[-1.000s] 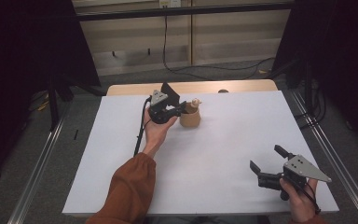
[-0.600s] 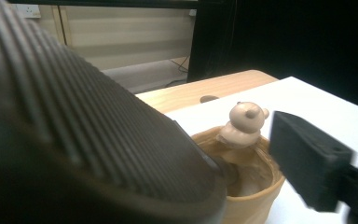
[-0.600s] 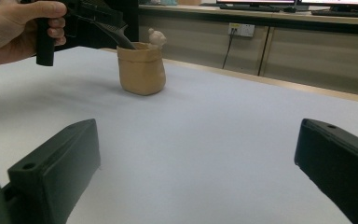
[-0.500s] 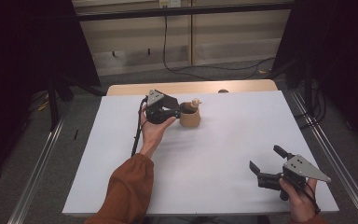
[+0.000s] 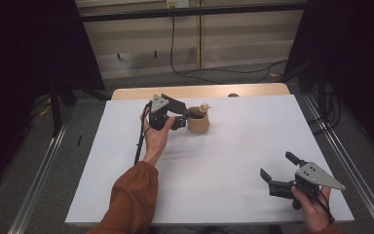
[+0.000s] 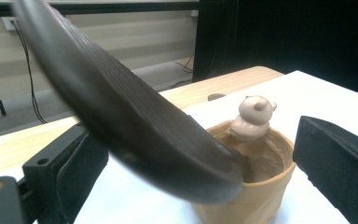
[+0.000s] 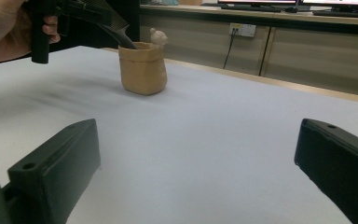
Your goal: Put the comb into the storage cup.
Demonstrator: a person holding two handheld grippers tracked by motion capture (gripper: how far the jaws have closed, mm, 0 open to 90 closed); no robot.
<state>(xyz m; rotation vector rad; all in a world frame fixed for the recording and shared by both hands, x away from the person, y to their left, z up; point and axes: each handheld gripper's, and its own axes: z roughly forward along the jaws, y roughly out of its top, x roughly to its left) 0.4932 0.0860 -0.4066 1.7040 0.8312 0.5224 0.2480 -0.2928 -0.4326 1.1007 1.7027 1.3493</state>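
Note:
A tan cup (image 5: pixel 198 124) with a small bear figure (image 5: pixel 204 106) on its rim stands at the far middle of the white table top (image 5: pixel 233 146). A flat black ribbed piece (image 5: pixel 175 103) leans with its lower end inside the cup (image 6: pixel 256 196). My left gripper (image 5: pixel 181 117) sits just left of the cup. Its jaws have just been opening and now stand wide on either side of the ribbed piece (image 6: pixel 121 112) without pressing it. Near the front right corner my right gripper (image 5: pixel 277 165) is open with nothing in it, aimed at the cup (image 7: pixel 142 70).
The left gripper's cable (image 5: pixel 139 144) trails toward the person along the forearm. A wooden table edge (image 5: pixel 243 90) shows behind the white top. Metal rails (image 5: pixel 343 165) run along the floor on both sides.
The left jaws have opened off the black ribbed piece, which now rests in the cup. The left hand has eased slightly left and down. The right hand has stayed put.

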